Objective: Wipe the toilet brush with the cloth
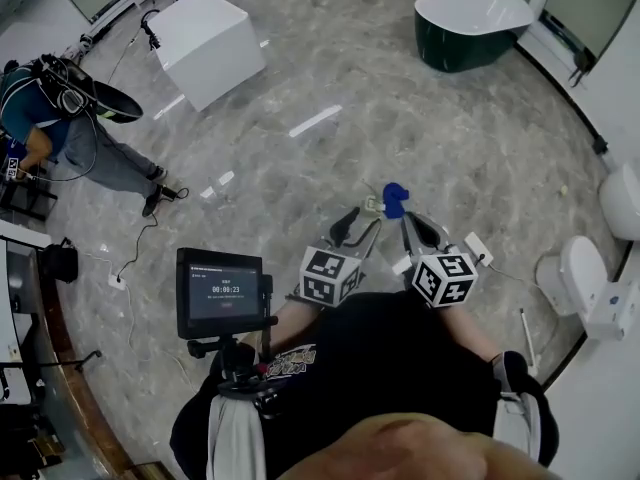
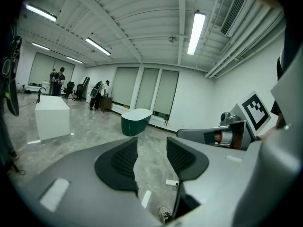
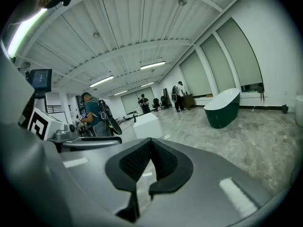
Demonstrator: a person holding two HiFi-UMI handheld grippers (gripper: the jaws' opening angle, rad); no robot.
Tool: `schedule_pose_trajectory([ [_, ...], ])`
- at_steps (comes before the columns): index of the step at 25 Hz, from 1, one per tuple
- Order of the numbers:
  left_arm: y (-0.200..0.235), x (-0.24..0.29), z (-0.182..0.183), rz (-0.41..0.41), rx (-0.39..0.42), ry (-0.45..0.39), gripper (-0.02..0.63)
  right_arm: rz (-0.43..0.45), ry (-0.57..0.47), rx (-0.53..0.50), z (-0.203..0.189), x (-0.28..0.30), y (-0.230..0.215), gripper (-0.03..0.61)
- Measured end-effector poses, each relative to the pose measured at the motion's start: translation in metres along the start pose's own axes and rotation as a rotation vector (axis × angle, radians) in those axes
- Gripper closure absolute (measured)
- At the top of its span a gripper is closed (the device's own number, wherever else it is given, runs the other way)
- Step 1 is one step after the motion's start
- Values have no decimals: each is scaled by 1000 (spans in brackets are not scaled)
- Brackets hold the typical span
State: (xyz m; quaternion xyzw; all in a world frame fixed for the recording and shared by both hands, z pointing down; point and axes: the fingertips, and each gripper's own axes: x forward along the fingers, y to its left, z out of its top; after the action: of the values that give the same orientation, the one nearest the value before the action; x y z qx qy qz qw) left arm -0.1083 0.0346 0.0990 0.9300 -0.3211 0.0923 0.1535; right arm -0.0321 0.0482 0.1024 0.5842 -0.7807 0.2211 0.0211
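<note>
Over the grey floor (image 1: pixel 400 98), my left hand-held gripper (image 2: pixel 151 149) is spread apart and my right hand-held gripper (image 3: pixel 151 150) squeezed closed, both empty; the brush may be that stick (image 1: pixel 527 343) by the toilet (image 1: pixel 580 273), so I might grab wrong.

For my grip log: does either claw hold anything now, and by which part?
Nothing is held. The left claw is open and empty; the right claw is shut with nothing between its jaws.

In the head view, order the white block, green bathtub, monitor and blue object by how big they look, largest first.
1. White block.
2. Green bathtub and monitor: about alike, and the monitor is nearer the camera.
3. Blue object.
</note>
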Motion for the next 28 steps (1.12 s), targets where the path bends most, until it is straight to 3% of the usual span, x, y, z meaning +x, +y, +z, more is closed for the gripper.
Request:
schedule_pose_trajectory([
  [6, 0, -9, 0, -13, -8, 7, 425, -37, -6, 26, 1, -9, 2, 577],
  [13, 20, -12, 3, 47, -103, -11, 436, -28, 0, 21, 2, -6, 1, 577],
  [28, 23, -10, -6, 62, -115, -16, 436, 13, 34, -28, -1, 6, 7, 578],
])
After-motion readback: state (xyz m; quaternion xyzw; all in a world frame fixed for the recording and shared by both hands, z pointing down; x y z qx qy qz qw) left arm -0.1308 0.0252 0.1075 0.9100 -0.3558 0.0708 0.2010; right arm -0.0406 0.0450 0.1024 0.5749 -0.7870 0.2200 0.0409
